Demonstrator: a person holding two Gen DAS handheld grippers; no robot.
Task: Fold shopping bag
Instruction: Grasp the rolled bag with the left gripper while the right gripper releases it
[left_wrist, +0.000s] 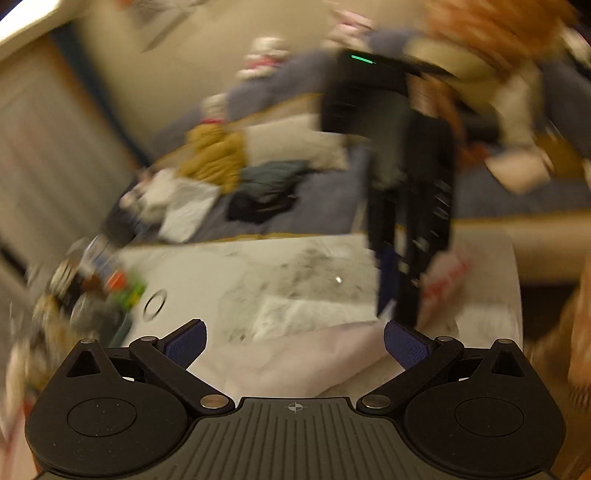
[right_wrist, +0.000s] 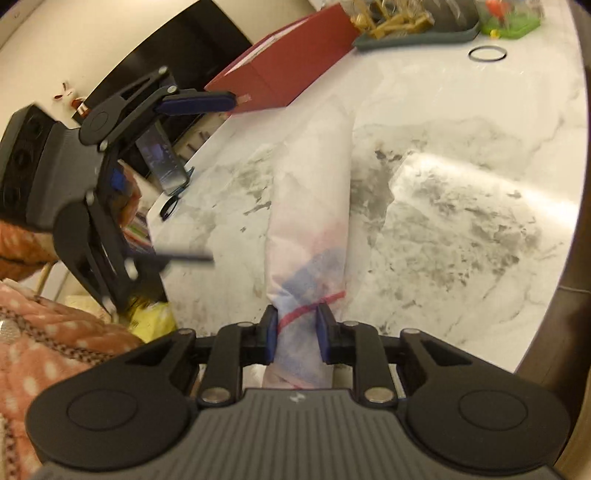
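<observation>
While our right gripper (right_wrist: 295, 332) pinches the near end of the shopping bag (right_wrist: 310, 206), a long strip running toward twelve o'clock across the marble table (right_wrist: 461, 177), our left gripper (left_wrist: 295, 341), fingers wide and empty, should catch the far end squarely.

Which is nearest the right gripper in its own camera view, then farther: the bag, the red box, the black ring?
From the right gripper:
1. Bag, pinched between its pads, centre.
2. Red box, upper left.
3. Black ring, far upper right.
</observation>
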